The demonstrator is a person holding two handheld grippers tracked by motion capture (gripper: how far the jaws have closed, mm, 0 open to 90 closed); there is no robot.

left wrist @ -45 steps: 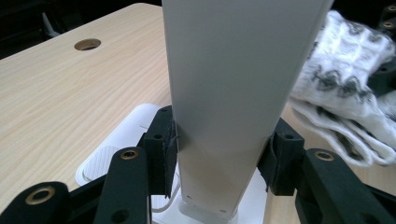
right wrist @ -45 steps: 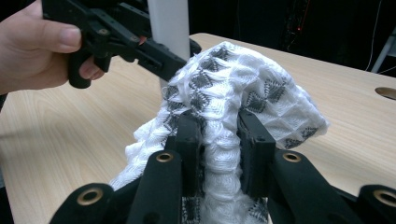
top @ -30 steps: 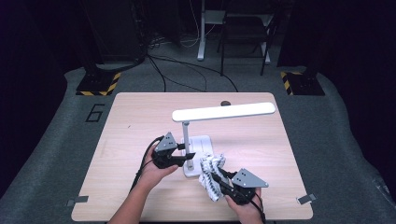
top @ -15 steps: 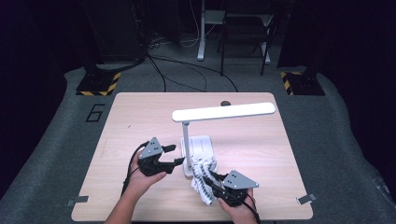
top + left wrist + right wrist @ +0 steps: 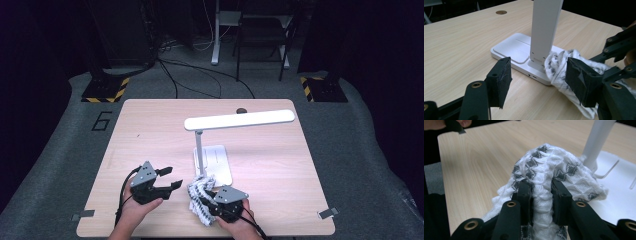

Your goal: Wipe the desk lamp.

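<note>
A white knitted cloth with grey diamonds (image 5: 199, 196) is bunched at the table's near edge, against the front of the white desk lamp's base (image 5: 218, 161). My right gripper (image 5: 212, 204) is shut on a fold of the cloth (image 5: 544, 165), and its pads (image 5: 525, 195) squeeze it from both sides. My left gripper (image 5: 172, 178) hovers just left of the cloth. Its jaws have just been opening and stand wide with nothing between them. In the left gripper view the lamp post (image 5: 544, 32) and the cloth (image 5: 559, 65) lie beyond the left gripper (image 5: 539, 72).
The lamp's long white head (image 5: 240, 120) reaches over the middle of the wooden table (image 5: 150, 130). A small dark hole (image 5: 241, 110) marks the table's far edge. Grey carpet, cables and black stands surround the table.
My left gripper has pulled back from the lamp base, leftward and toward the near edge, and its jaws have opened. My right gripper has carried the cloth left along the near edge.
</note>
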